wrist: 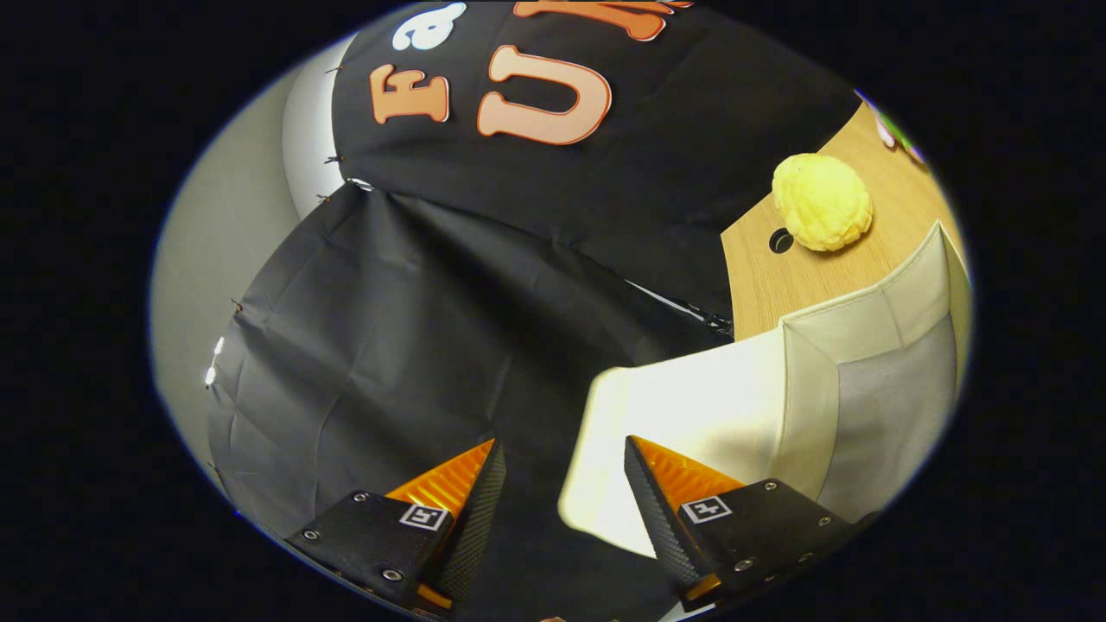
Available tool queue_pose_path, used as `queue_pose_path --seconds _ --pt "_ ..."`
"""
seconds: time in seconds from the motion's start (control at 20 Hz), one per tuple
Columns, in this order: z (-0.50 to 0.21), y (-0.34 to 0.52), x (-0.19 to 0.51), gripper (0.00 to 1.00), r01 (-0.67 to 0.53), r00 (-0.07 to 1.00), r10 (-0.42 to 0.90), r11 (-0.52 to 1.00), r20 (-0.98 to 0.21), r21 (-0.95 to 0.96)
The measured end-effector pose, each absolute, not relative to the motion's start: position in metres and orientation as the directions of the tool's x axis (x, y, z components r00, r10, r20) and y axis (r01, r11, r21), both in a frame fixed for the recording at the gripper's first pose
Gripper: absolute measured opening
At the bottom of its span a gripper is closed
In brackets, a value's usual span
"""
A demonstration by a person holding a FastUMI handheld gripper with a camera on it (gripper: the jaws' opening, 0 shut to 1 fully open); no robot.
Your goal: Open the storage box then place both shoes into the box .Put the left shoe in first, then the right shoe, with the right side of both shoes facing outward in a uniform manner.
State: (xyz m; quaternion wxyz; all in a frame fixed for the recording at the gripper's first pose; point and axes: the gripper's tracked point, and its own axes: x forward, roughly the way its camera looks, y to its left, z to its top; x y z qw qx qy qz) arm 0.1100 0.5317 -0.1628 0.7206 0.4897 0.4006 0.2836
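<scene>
Jaws of the gripper (560, 462) stand wide apart, nothing between them, black cloth wall (389, 328) behind the gap. Right finger (657, 501) overlaps the near-left corner of the white storage box (691, 406), contact unclear. Box sits on the wooden table (778, 285), its lid flap raised on the right. Yellow knobbly object (822, 202) lies farther right, beside a round hole (781, 241) in the table.

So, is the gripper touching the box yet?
Cannot tell. In the gripper view, the open gripper has one finger overlapping the box edge, hiding any gap.
</scene>
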Motion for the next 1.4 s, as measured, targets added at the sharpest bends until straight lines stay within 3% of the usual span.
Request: queue_pose_path --seconds 0.35,0.6,0.95,1.4 --pt "-0.178 0.442 0.079 0.96 -0.228 0.551 0.721 0.616 -0.421 0.754" --pt "-0.193 0.371 0.057 0.96 -0.217 0.586 0.664 0.681 -0.464 0.700" --pt "-0.252 0.229 0.032 0.96 -0.175 0.692 0.377 0.915 -0.615 0.364" --pt "-0.318 0.124 -0.024 0.96 -0.140 0.682 0.166 0.985 -0.713 0.096"
